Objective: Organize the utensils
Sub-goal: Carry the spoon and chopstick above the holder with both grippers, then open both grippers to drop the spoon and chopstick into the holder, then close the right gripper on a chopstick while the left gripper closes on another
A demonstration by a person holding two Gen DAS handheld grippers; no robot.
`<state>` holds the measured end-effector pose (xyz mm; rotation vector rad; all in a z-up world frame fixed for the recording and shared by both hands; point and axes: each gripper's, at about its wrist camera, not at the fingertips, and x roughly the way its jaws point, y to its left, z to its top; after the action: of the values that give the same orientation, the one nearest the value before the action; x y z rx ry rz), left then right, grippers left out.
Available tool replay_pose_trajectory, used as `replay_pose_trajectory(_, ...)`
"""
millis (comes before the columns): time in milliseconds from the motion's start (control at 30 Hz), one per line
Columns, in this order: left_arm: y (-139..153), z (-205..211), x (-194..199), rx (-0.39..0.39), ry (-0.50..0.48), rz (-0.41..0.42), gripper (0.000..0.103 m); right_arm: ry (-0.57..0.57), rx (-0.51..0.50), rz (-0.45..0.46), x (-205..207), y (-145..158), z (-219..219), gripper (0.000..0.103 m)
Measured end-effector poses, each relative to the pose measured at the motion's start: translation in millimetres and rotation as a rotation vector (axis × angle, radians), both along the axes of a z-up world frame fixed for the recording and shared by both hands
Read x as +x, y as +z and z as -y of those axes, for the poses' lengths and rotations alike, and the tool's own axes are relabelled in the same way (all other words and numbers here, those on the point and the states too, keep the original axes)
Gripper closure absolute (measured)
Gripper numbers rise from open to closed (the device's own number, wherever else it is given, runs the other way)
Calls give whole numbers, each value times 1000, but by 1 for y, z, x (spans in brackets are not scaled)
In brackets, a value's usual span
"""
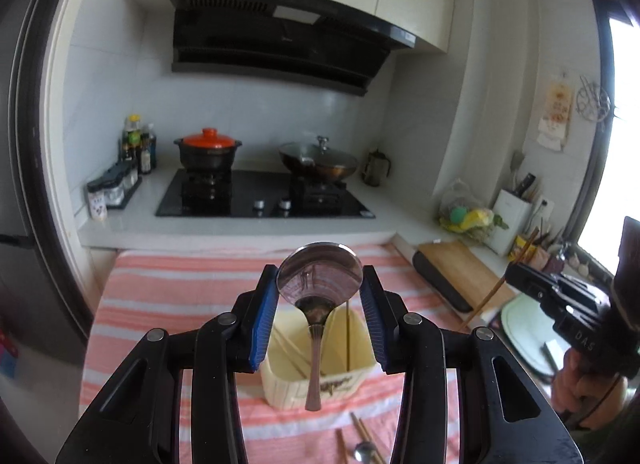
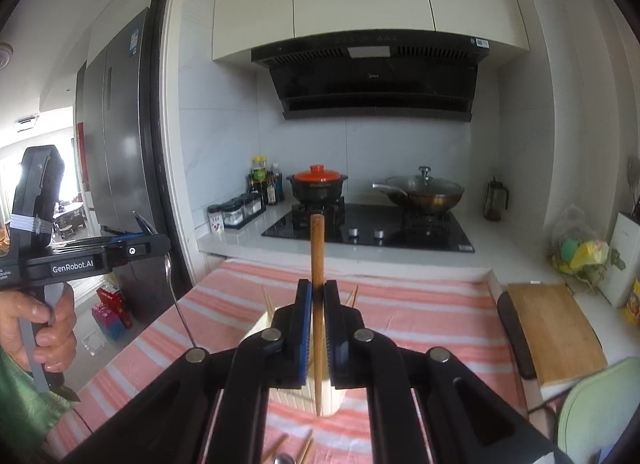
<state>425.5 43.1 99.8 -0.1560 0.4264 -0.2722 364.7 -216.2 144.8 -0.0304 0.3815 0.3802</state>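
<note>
Left gripper (image 1: 320, 296): blue pads clamped on bowl of polished steel spoon (image 1: 319, 284), handle hanging down over cream plastic utensil holder (image 1: 320, 378). Right gripper (image 2: 317, 324): pads pressed together on upright brown wooden chopstick (image 2: 317, 264), tip low at the holder. Holder stood on pink-and-white striped cloth (image 1: 168, 284). Beyond: black gas hob (image 1: 264, 196).

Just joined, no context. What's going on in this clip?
A person is sorting utensils with a handheld claw in each hand. The left claw grips a metal spoon by its bowl, handle hanging over the cream utensil holder on the striped cloth. The right claw is shut on a wooden chopstick, upright above the same holder. More utensils lie on the cloth, not yet sorted.
</note>
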Motion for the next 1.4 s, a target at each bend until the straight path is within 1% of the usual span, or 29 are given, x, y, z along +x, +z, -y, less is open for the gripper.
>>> replay_pose_trajectory(100, 5, 2, 32, -3, 59, 49, 62, 8, 27, 27, 32, 8, -9, 97)
replay_pose_trajectory(167, -5, 3, 54, -7, 84, 36, 62, 20, 22, 21, 55, 3, -17, 97)
replay_pose_trajectory(267, -34, 7, 85, -25, 95, -40, 62, 35, 6, -38, 88, -23, -27, 97)
replay_pose_trajectory(367, -73, 10, 108, -16, 100, -138, 62, 58, -17, -153, 120, -61, -35, 97)
replay_pose_trajectory(433, -97, 12, 118, -7, 101, -199, 62, 74, -26, -232, 137, -87, -41, 97)
replay_pose_trajectory(500, -118, 15, 122, 4, 105, -251, 61, 79, -39, -289, 148, -108, -44, 96)
replay_pose_trajectory(567, -134, 15, 127, 11, 110, -309, 61, 82, -32, -328, 156, -122, -46, 95)
replay_pose_trajectory(600, -138, 13, 128, 7, 114, -327, 58, 83, -23, -343, 158, -127, -46, 91)
replay_pose_trajectory(633, -140, 11, 126, -5, 112, -337, 57, 79, -10, -351, 159, -128, -44, 81)
replay_pose_trajectory(667, -139, 7, 122, -20, 108, -337, 51, 71, 6, -349, 157, -127, -42, 76)
replay_pose_trajectory(700, -135, 3, 114, -33, 104, -328, 43, 63, 26, -339, 153, -123, -39, 67)
replay_pose_trajectory(733, -130, -1, 104, -37, 101, -314, 39, 58, 42, -326, 146, -117, -34, 64)
replay_pose_trajectory(767, -125, -5, 95, -31, 100, -299, 32, 56, 46, -312, 138, -110, -30, 64)
replay_pose_trajectory(800, -120, -9, 81, -18, 103, -288, 27, 54, 36, -299, 130, -104, -28, 64)
replay_pose_trajectory(867, -115, -18, 55, 9, 94, -285, 22, 58, 1, -267, 104, -93, -20, 62)
replay_pose_trajectory(900, -115, -21, 39, 23, 84, -292, 20, 58, -31, -254, 87, -90, -15, 57)
replay_pose_trajectory(967, -122, -27, 4, 69, 73, -321, 20, 59, -109, -237, 53, -90, -7, 56)
replay_pose_trajectory(1000, -129, -30, -16, 89, 70, -332, 18, 67, -153, -233, 32, -94, -3, 56)
replay_pose_trajectory(1100, -163, -37, -78, 121, 68, -379, 15, 45, -263, -219, -35, -116, 16, 56)
replay_pose_trajectory(1167, -194, -37, -119, 112, 64, -419, 15, 4, -292, -220, -83, -139, 30, 56)
replay_pose_trajectory(1233, -226, -32, -152, 104, 79, -466, 15, -57, -273, -262, -127, -168, 44, 56)
replay_pose_trajectory(1300, -250, -24, -175, 97, 90, -506, 15, -118, -226, -310, -159, -193, 54, 56)
replay_pose_trajectory(1400, -266, -10, -190, 58, 63, -525, 16, -170, -139, -366, -190, -217, 63, 56)
